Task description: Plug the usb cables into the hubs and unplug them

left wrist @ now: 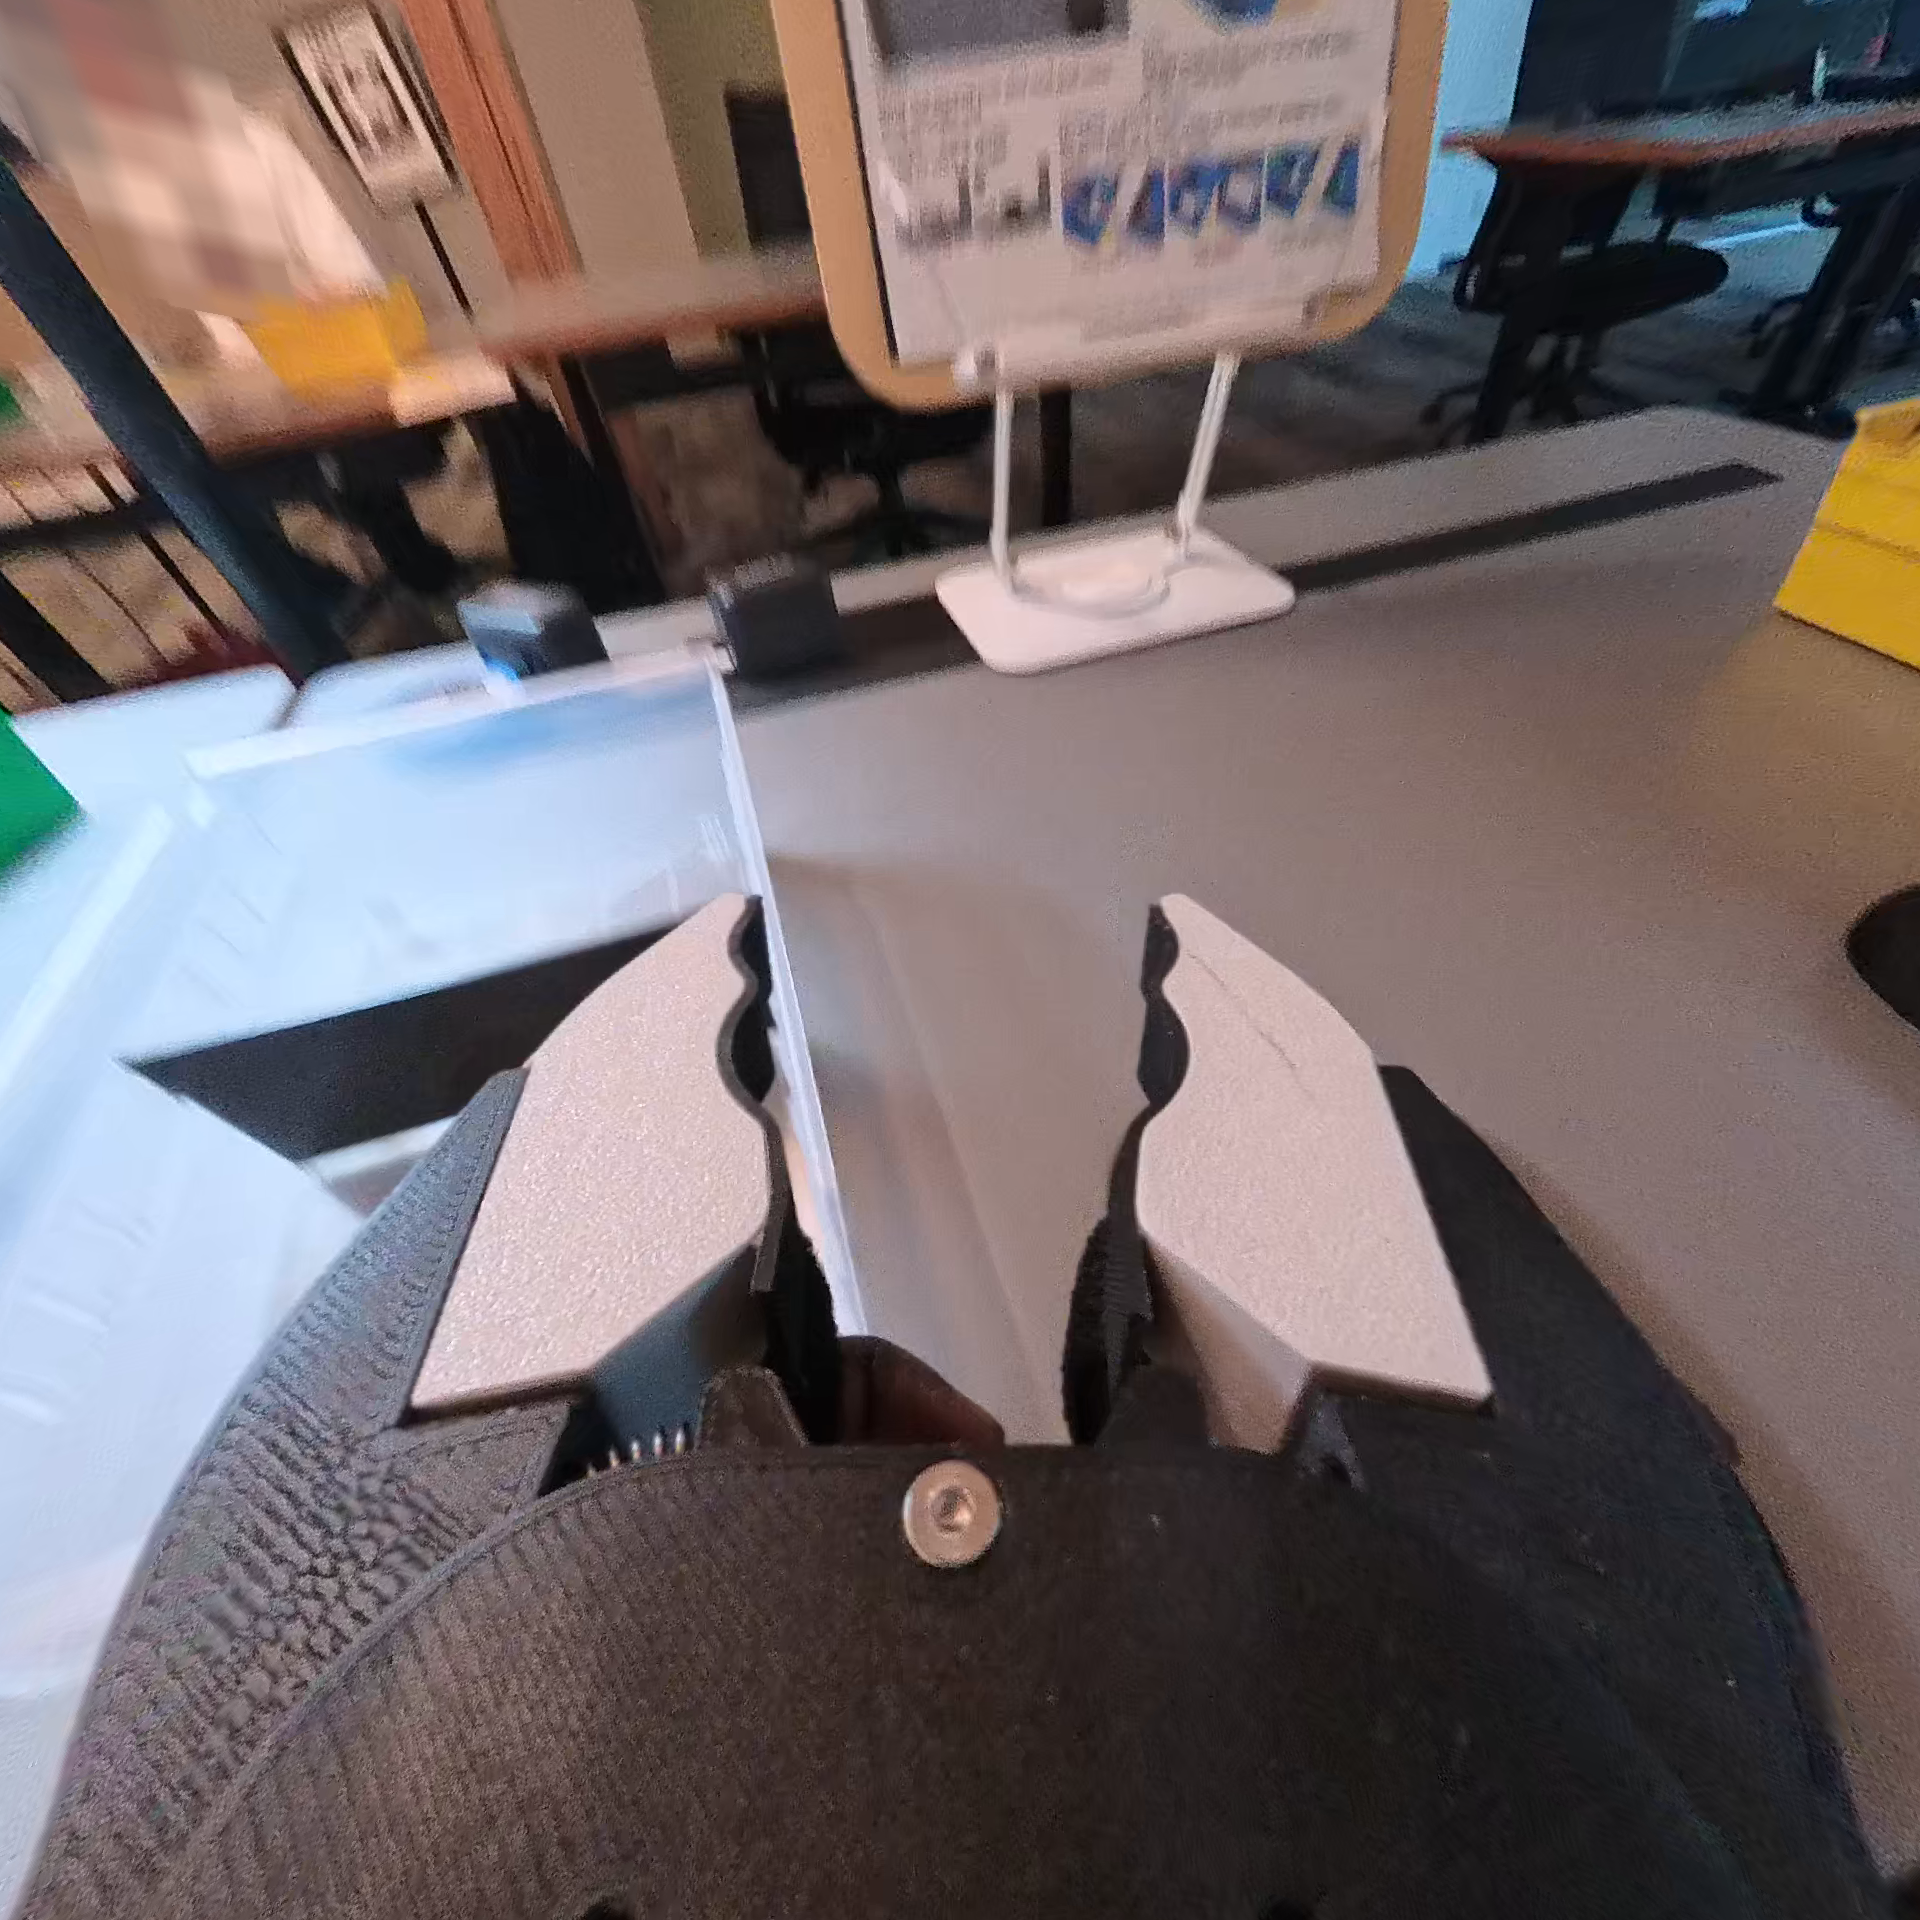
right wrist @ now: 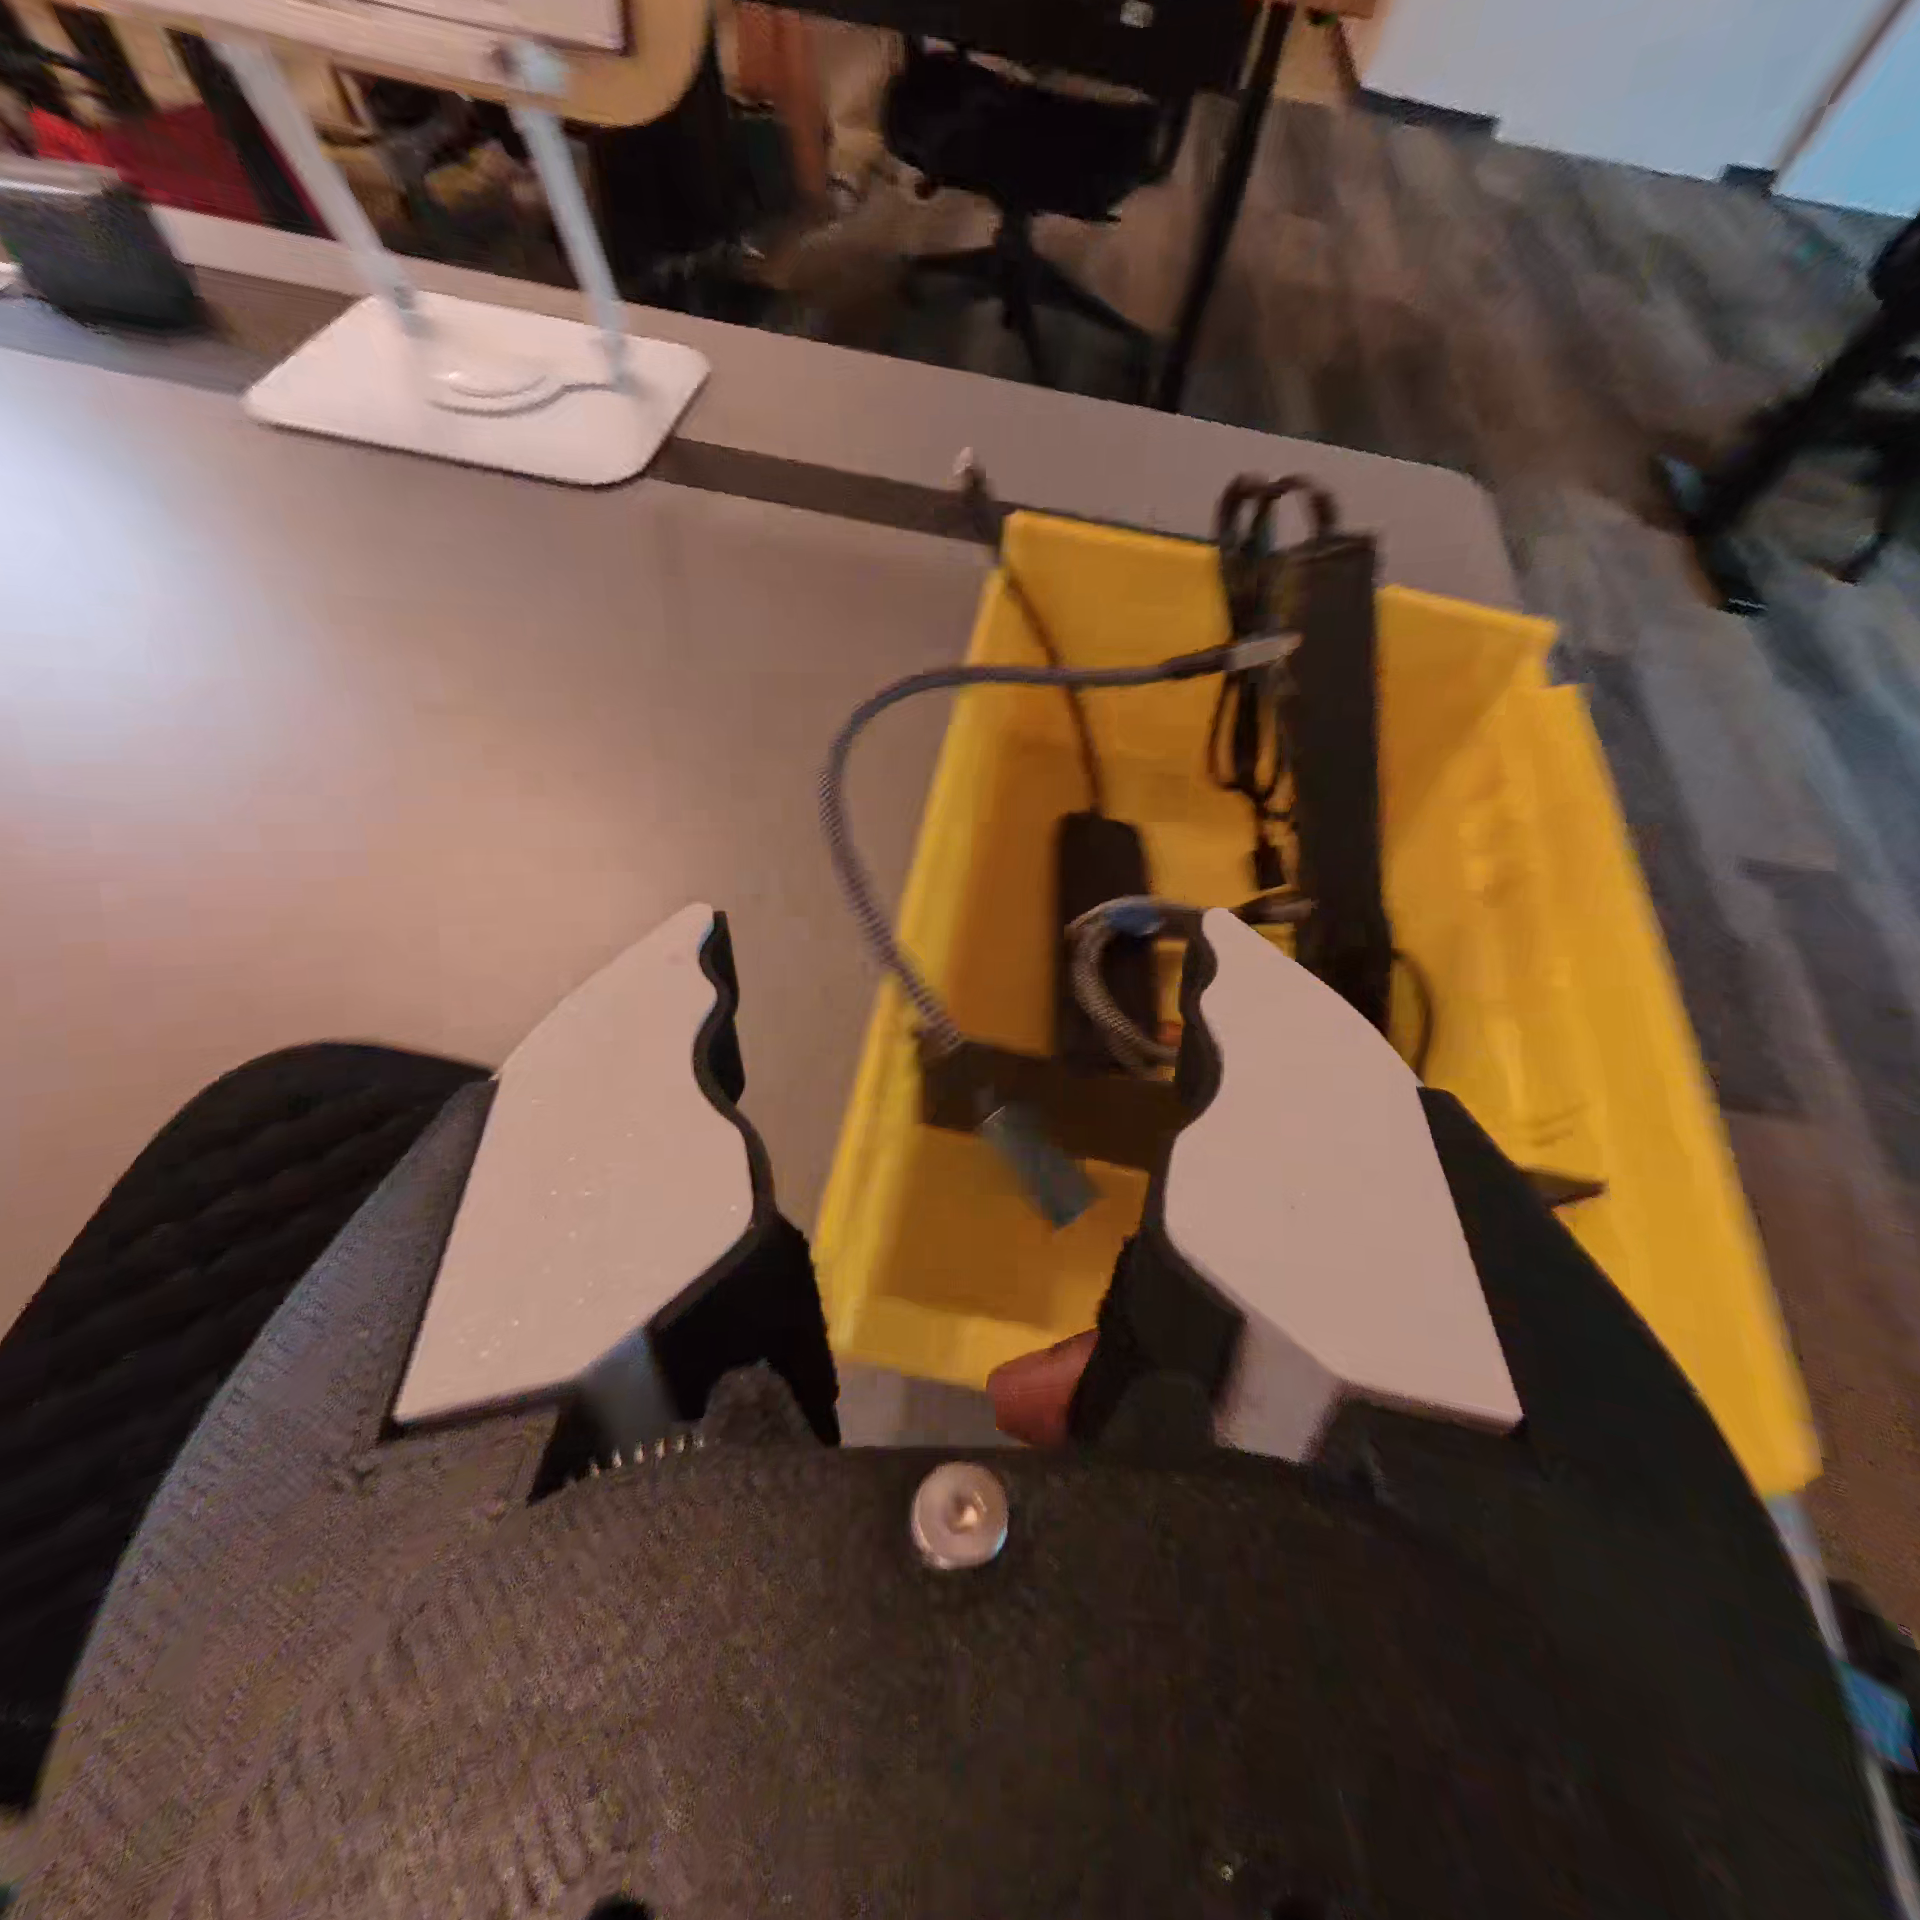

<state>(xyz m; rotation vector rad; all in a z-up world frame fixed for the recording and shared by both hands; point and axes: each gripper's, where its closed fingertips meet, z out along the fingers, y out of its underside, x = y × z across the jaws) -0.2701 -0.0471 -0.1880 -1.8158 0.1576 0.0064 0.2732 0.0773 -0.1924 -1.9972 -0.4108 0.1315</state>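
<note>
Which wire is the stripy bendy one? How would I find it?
Find the yellow bin at the grey table's right corner. The braided cable loops out over the bin's left wall and back in. It looks woven and speckled grey; the other cords inside are plain black.

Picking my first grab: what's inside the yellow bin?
The yellow bin holds black hubs, a braided cable arching over its rim, and thin black cords. The right claw covers its near corner.
</note>
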